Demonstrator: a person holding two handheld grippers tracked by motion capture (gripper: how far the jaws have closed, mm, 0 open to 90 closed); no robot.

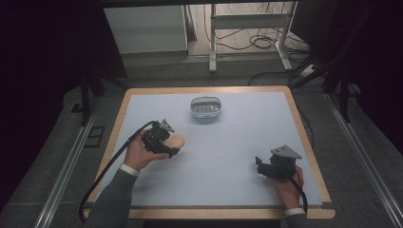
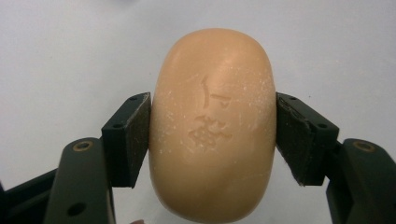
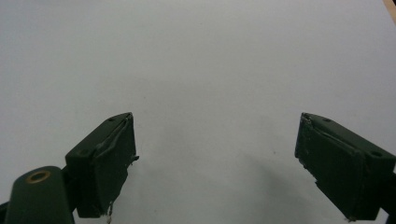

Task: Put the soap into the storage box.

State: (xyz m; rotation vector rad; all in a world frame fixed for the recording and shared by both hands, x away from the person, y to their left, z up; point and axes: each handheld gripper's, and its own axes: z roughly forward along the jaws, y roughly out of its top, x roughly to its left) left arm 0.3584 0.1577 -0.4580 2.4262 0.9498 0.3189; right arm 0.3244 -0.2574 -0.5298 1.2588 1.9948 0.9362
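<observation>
A tan oval bar of soap (image 2: 212, 126) with a stamped mark sits between the black jaws of my left gripper (image 2: 212, 135), and both pads press on its sides. In the high view the soap (image 1: 177, 141) shows at the left of the pale blue mat, with the left gripper (image 1: 173, 145) shut on it, held by a hand in a grey sleeve. My right gripper (image 1: 259, 165) rests at the right front of the mat. Its jaws stand wide apart in the right gripper view (image 3: 217, 163), with bare mat between them.
A clear soap dish (image 1: 206, 107) with a ribbed floor stands near the far edge of the mat, beyond the soap. The table's wooden rim (image 1: 304, 137) frames the mat. Cables and metal table legs lie on the floor behind.
</observation>
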